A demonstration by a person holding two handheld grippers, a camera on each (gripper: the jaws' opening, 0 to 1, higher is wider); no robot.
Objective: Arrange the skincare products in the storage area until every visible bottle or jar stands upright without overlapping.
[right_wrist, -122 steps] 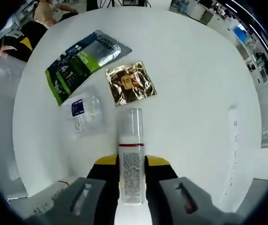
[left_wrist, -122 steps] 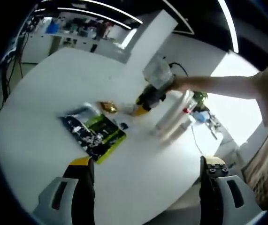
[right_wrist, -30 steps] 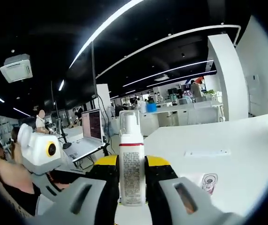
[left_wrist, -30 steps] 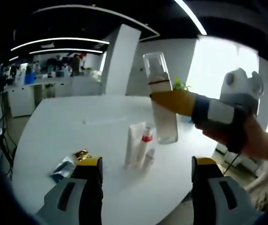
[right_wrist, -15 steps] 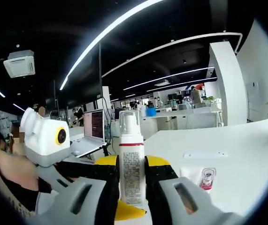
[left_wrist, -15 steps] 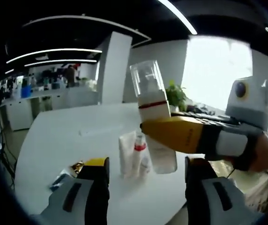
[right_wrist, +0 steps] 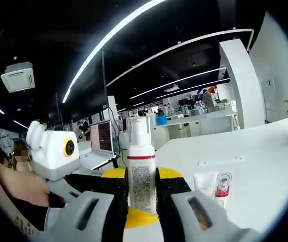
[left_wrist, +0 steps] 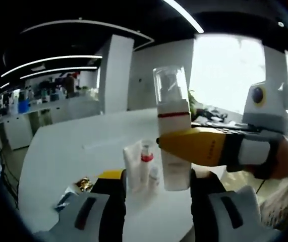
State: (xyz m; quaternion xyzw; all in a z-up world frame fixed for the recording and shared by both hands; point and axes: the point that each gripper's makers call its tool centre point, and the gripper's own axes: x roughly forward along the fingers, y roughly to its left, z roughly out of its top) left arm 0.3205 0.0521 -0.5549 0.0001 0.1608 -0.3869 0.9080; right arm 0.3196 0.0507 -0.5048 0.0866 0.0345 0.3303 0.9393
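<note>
My right gripper [right_wrist: 141,187] is shut on a white pump bottle [right_wrist: 141,174] with a red band and a clear cap, held upright above the white table [right_wrist: 265,166]. In the left gripper view the same bottle [left_wrist: 174,136] hangs in the right gripper's yellow jaws [left_wrist: 176,147], which reach in from the right. The bottle's base sits low between the jaws of my left gripper [left_wrist: 157,197], which are open and stand close on either side. A white tube [left_wrist: 132,164] and a small red-capped bottle [left_wrist: 145,164] stand together on the table behind.
A gold sachet [left_wrist: 85,182] and a dark sachet [left_wrist: 65,199] lie at the table's left. The left gripper's yellow jaw tip [right_wrist: 137,218] shows under the bottle. The tube [right_wrist: 202,184] and red-capped bottle [right_wrist: 222,186] stand at the right. An open laptop [right_wrist: 101,138] is behind.
The left gripper's jaws have narrowed and come up around the bottle's base. The right gripper has kept its hold, and the bottle has come from tilted to upright in the left gripper view.
</note>
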